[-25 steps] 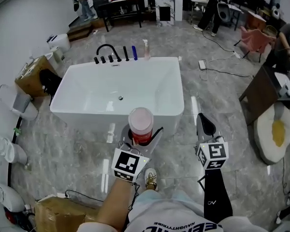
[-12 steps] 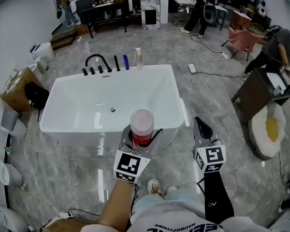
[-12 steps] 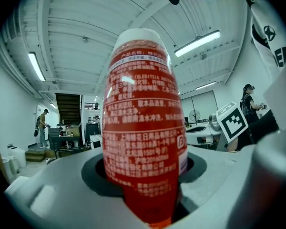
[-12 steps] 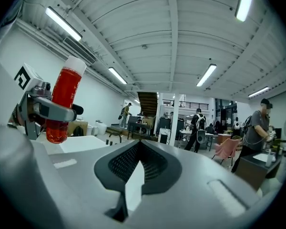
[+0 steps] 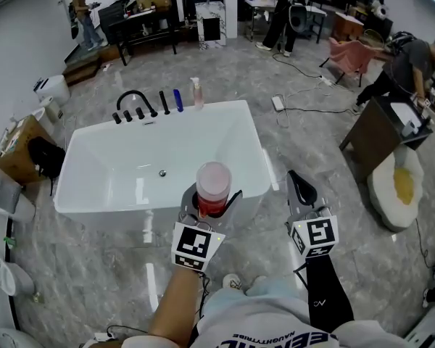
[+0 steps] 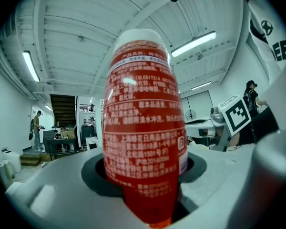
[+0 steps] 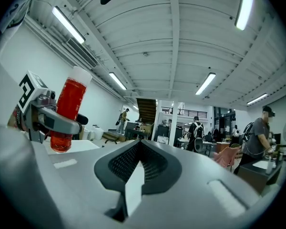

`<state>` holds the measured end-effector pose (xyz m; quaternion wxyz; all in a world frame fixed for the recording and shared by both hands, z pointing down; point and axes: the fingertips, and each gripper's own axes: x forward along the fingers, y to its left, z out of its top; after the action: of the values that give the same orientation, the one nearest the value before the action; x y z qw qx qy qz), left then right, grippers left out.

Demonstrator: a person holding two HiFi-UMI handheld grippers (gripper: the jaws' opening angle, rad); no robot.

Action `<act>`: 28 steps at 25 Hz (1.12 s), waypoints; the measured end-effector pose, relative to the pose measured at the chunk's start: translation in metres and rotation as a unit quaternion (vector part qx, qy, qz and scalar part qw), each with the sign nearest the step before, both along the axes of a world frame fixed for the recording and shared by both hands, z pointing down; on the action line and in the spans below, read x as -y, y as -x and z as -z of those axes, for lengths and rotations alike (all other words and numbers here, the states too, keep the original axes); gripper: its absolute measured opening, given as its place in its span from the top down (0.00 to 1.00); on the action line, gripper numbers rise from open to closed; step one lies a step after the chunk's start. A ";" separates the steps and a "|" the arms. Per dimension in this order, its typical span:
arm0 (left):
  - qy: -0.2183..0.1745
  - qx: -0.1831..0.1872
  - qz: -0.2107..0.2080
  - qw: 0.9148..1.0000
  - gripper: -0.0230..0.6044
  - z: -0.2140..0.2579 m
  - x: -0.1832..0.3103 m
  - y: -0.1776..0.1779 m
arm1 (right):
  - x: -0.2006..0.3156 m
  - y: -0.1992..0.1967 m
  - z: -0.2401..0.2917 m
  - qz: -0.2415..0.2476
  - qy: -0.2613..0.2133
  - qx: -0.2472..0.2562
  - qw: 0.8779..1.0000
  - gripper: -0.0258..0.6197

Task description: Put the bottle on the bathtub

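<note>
Head view: the left gripper (image 5: 211, 207) clamps a red bottle (image 5: 212, 185) upright, white cap up, seen against the white bathtub's (image 5: 116, 167) near rim. The right gripper (image 5: 301, 191) is beside it.

Left gripper view: the bottle's long axis stands vertical between the jaws.

Right gripper view: jaws pressed together, empty.

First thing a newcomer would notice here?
The red bottle, clamped in the left gripper, fills the left gripper view. Ahead of it in the head view sits a big white bathtub. The right gripper is shut on nothing, to the bottle's right.
</note>
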<state>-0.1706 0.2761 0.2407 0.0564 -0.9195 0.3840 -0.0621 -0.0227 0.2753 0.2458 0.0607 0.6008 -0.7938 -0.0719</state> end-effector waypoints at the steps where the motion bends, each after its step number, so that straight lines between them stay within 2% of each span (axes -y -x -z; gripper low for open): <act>1: 0.002 -0.001 -0.002 1.000 0.51 0.000 0.003 -0.001 | 0.001 -0.001 0.000 -0.001 -0.002 0.000 1.000 0.91; 4: 0.007 -0.003 -0.007 1.000 0.51 -0.001 0.014 -0.007 | 0.008 -0.005 0.001 -0.004 -0.003 0.005 1.000 0.91; 9: 0.009 0.007 -0.008 1.000 0.51 -0.006 0.041 -0.018 | 0.031 -0.017 0.003 -0.001 -0.017 0.046 0.999 0.91; 16: -0.012 -0.002 0.006 1.000 0.51 -0.021 0.109 -0.024 | 0.102 -0.025 -0.021 0.011 -0.022 0.054 0.998 0.91; 21: -0.010 -0.014 0.026 0.999 0.51 -0.042 0.192 -0.045 | 0.194 -0.048 -0.045 0.031 -0.016 0.055 0.998 0.91; 25: 0.000 -0.035 0.053 0.998 0.51 -0.055 0.287 -0.077 | 0.299 -0.089 -0.054 0.043 -0.006 0.059 0.997 0.91; 28: 0.006 -0.041 0.078 0.996 0.51 -0.058 0.367 -0.105 | 0.383 -0.111 -0.058 0.070 0.005 0.048 0.996 0.91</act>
<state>-0.0660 -0.0908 0.2991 0.0300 -0.8888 0.4563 -0.0314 0.0886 -0.1073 0.3037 0.0201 0.5464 -0.8362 -0.0433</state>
